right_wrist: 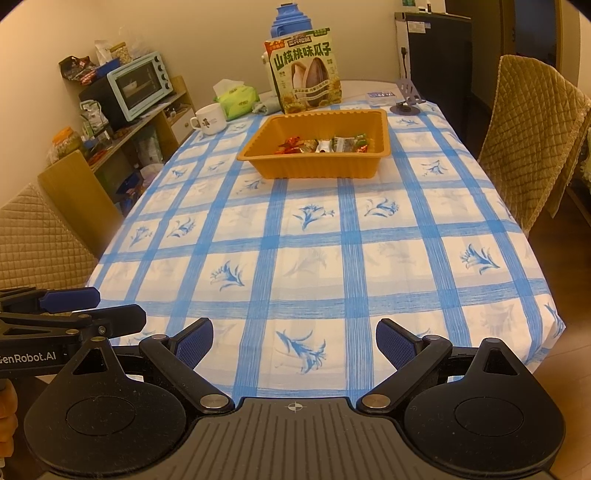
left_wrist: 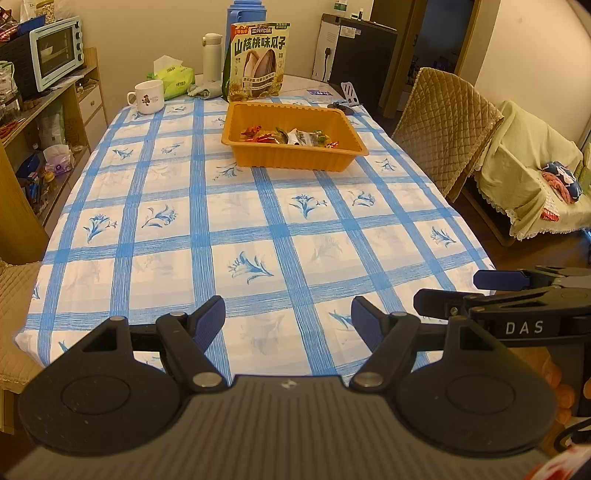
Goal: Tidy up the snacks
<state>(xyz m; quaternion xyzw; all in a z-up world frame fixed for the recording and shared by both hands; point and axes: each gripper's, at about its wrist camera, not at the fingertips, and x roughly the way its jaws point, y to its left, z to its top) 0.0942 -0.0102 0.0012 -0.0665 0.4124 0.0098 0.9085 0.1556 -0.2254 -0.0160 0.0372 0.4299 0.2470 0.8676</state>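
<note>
An orange plastic tray (left_wrist: 295, 155) stands at the far middle of the table and holds several wrapped snacks (left_wrist: 291, 137). It also shows in the right wrist view (right_wrist: 317, 166), with the snacks (right_wrist: 325, 144) inside. A large green bag of sunflower seeds (left_wrist: 258, 61) stands upright just behind the tray, also in the right wrist view (right_wrist: 306, 72). My left gripper (left_wrist: 288, 317) is open and empty above the near table edge. My right gripper (right_wrist: 294, 341) is open and empty beside it, and shows at the right of the left wrist view (left_wrist: 461, 291).
The table carries a blue-checked cloth (left_wrist: 236, 229). At the far end stand a white mug (left_wrist: 147, 96), a green tissue pack (left_wrist: 173, 77), a white flask (left_wrist: 212, 55) and a blue thermos (left_wrist: 245, 22). A quilted chair (left_wrist: 443, 125) stands right; a shelf with a toaster oven (left_wrist: 59, 51) stands left.
</note>
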